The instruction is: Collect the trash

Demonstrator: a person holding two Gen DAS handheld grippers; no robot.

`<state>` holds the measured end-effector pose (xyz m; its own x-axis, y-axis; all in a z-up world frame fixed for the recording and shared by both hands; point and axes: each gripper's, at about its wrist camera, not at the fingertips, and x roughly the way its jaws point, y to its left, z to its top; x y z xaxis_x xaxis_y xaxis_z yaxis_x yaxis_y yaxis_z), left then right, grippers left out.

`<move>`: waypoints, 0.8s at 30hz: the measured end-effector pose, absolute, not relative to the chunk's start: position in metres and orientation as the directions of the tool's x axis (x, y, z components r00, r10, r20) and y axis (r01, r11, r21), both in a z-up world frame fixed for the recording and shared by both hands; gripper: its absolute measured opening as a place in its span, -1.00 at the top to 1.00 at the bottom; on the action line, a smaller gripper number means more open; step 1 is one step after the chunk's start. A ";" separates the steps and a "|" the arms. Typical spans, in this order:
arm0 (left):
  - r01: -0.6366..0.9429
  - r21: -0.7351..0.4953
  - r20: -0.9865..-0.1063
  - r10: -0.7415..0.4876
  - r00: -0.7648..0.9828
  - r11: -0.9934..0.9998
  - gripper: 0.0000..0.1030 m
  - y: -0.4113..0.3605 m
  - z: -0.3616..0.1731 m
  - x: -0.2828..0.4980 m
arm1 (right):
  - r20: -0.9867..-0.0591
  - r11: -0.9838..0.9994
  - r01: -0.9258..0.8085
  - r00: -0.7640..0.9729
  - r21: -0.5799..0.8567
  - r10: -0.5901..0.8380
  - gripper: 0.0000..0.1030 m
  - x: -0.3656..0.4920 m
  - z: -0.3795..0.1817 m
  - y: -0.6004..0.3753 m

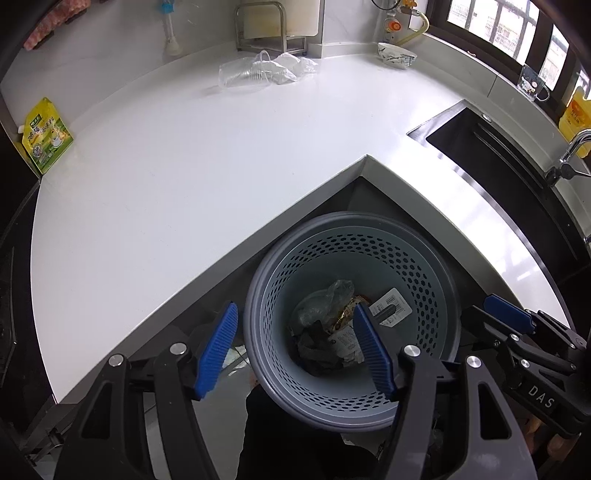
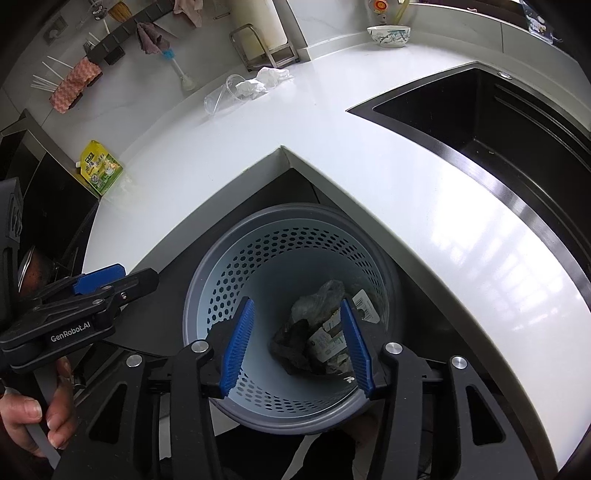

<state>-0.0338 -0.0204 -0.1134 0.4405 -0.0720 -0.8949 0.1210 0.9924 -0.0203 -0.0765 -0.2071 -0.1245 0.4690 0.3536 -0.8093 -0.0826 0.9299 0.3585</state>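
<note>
- Jaws of both grippers stand apart with nothing between the blue pads: the left gripper (image 1: 295,347) and the right gripper (image 2: 295,343) each hang over the mouth of the bin, gripping nothing.
- White bench (image 1: 184,166) is L-shaped, its inner corner pointing at the bin; pale wall panels rise behind it and dark-framed windows (image 1: 491,22) run along the far right.
- One dark sink (image 2: 498,122) is sunk into the right wing of the bench; only part of a tap (image 1: 570,147) shows at the picture's edge.
- One round perforated grey-blue bin (image 2: 229,266) stands on the floor in the corner notch. Trash (image 2: 314,332) lies at its bottom: a crumpled clear bag, dark scraps, printed wrappers and a barcode label, too tangled to count.
- Still on the bench near the back wall: one clear plastic cup (image 2: 221,96) on its side, touching crumpled white tissue (image 2: 266,81).
- One metal rack (image 2: 258,48) stands behind them; one patterned bowl (image 2: 388,36) sits further right.
- One yellow-green pouch (image 1: 46,136) lies at the left end of the bench.
- A hand (image 2: 33,417) on the left gripper's handle is cut off by the right wrist view's edge.
- Floor below is mostly hidden by the grippers.
</note>
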 end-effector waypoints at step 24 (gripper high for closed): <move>0.076 -0.043 -0.813 -0.079 0.576 0.996 -0.39 0.002 -0.050 -0.026 | -0.749 0.925 -0.125 0.553 0.359 0.365 -0.05 -0.055 -0.074 -0.200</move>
